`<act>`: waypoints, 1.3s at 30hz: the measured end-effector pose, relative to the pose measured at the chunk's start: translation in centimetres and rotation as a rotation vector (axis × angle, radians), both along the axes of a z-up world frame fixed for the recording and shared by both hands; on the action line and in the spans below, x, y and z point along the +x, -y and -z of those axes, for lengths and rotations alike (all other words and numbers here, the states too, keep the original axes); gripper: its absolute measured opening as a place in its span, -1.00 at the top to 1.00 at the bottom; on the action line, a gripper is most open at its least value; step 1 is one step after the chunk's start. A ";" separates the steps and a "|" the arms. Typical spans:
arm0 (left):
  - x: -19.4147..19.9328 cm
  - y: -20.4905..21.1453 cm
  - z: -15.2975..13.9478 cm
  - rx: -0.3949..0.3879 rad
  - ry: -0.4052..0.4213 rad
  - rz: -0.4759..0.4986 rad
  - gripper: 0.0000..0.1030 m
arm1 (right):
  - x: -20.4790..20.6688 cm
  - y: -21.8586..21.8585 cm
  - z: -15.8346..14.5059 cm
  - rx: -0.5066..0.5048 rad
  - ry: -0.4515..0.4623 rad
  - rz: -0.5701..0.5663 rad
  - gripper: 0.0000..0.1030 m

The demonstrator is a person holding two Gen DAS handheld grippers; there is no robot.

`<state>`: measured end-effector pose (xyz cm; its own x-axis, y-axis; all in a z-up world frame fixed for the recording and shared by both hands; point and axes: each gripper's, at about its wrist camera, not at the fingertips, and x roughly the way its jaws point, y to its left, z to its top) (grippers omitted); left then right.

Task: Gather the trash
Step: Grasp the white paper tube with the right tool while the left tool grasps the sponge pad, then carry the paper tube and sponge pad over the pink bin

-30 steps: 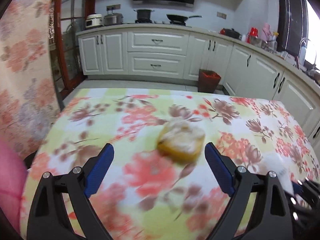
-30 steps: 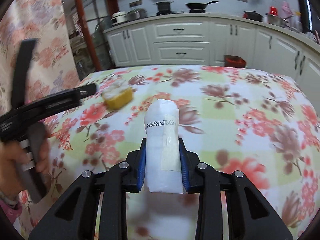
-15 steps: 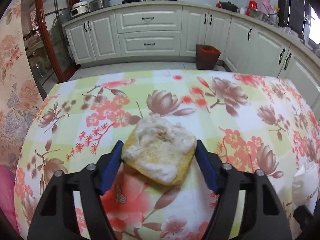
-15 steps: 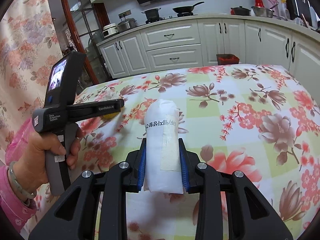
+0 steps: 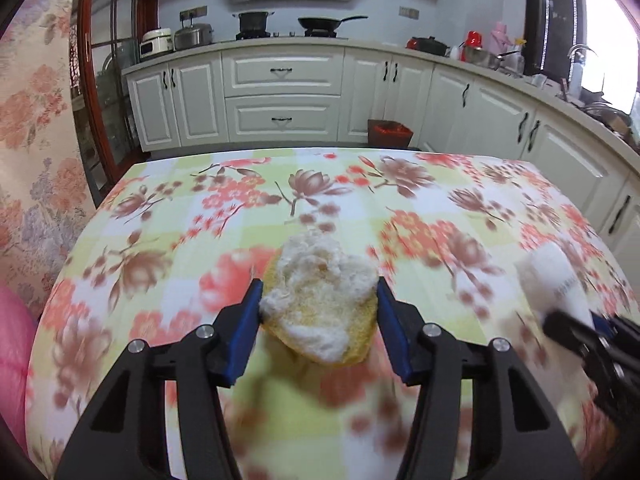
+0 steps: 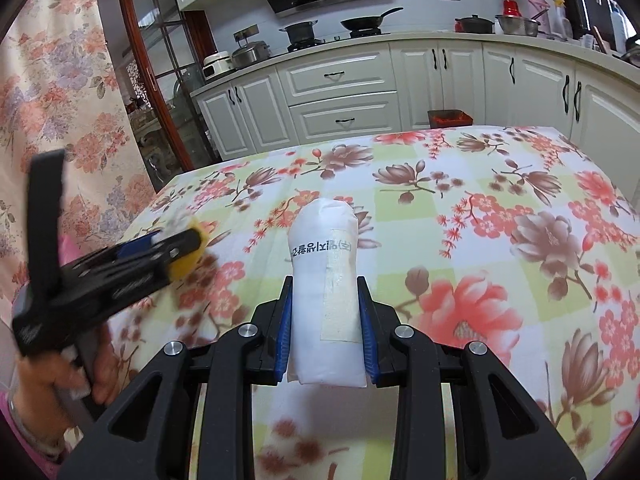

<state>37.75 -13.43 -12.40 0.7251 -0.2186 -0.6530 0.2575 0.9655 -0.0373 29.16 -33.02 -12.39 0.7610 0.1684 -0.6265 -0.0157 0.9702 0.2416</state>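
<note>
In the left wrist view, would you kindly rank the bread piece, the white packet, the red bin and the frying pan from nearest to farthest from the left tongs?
1. Bread piece: between the left tongs.
2. White packet: to the right, over the table.
3. Red bin: on the floor past the table.
4. Frying pan: on the stove at the back.

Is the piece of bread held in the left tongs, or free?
Held: the left tongs, just closing, press both sides of the bread.

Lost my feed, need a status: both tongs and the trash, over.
Left tongs just closed on the bread scrap. Right tongs shut on the white packet. Nothing in the way on the tablecloth.
</note>
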 end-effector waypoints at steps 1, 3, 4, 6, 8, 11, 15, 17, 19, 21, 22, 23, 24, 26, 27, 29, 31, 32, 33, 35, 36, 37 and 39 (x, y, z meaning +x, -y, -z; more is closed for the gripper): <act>-1.1 -0.4 -0.2 -0.001 0.015 -0.002 -0.04 | -0.3 -0.1 0.0 0.000 0.000 -0.002 0.40; -3.0 -1.0 -0.6 -0.011 0.034 -0.001 -0.04 | -1.0 -0.6 0.0 0.001 0.000 -0.008 0.40; -3.7 -1.2 -0.7 -0.016 0.040 0.000 -0.04 | -1.4 -0.8 0.0 0.001 0.001 -0.011 0.40; -5.4 -1.8 -1.1 -0.029 0.056 -0.001 -0.04 | -2.2 -1.3 0.0 -0.001 0.005 -0.017 0.40; -6.9 -2.4 -1.6 -0.040 0.072 0.001 -0.04 | -3.2 -1.9 -0.1 -0.005 0.010 -0.028 0.40; -9.6 -3.3 -2.4 -0.051 0.103 -0.004 -0.04 | -4.2 -2.8 -0.3 -0.028 0.022 -0.042 0.40; -12.7 -4.1 -2.9 -0.048 0.135 -0.008 -0.04 | -5.7 -4.1 -0.7 -0.047 0.037 -0.064 0.40; -14.4 -4.5 -3.1 -0.037 0.156 -0.007 -0.04 | -6.5 -4.8 -1.1 -0.057 0.052 -0.075 0.40; -15.7 -4.9 -3.0 -0.031 0.166 -0.009 -0.04 | -7.2 -5.2 -1.4 -0.062 0.065 -0.084 0.40; -16.9 -5.6 -3.2 -0.036 0.177 -0.016 -0.04 | -8.1 -5.9 -1.9 -0.066 0.078 -0.098 0.40; -17.6 -5.9 -3.3 -0.039 0.183 -0.020 -0.04 | -8.6 -6.2 -2.2 -0.070 0.088 -0.106 0.40; -18.2 -6.3 -3.5 -0.036 0.193 -0.024 -0.04 | -9.2 -6.6 -2.5 -0.078 0.100 -0.115 0.40; -18.6 -6.6 -3.7 -0.034 0.202 -0.027 -0.04 | -9.7 -6.9 -2.8 -0.083 0.108 -0.122 0.40; -19.5 -7.3 -4.0 -0.039 0.215 -0.035 -0.04 | -10.7 -7.5 -3.4 -0.088 0.125 -0.137 0.40; -20.0 -7.7 -4.3 -0.045 0.222 -0.041 -0.04 | -11.0 -7.7 -3.6 -0.091 0.130 -0.143 0.40; -21.0 -8.4 -4.9 -0.051 0.237 -0.048 -0.04 | -11.8 -8.3 -4.1 -0.098 0.143 -0.156 0.40; -21.9 -8.8 -5.2 -0.050 0.247 -0.048 -0.04 | -12.3 -8.9 -4.5 -0.102 0.152 -0.169 0.40; -22.4 -9.0 -5.3 -0.049 0.252 -0.049 -0.04 | -12.6 -9.2 -4.7 -0.104 0.155 -0.177 0.40; -22.7 -9.3 -5.4 -0.050 0.254 -0.051 -0.04 | -12.8 -9.7 -4.9 -0.104 0.159 -0.187 0.40; -23.5 -9.9 -5.6 -0.052 0.260 -0.059 -0.04 | -13.2 -10.7 -5.3 -0.110 0.167 -0.210 0.40; -23.8 -10.2 -5.6 -0.052 0.263 -0.063 -0.04 | -13.3 -11.1 -5.5 -0.112 0.171 -0.219 0.40; -24.0 -10.5 -5.8 -0.053 0.266 -0.068 -0.04 | -13.3 -11.5 -5.7 -0.113 0.174 -0.230 0.40; -24.5 -11.3 -6.0 -0.057 0.271 -0.082 -0.04 | -13.4 -12.6 -6.1 -0.112 0.179 -0.257 0.40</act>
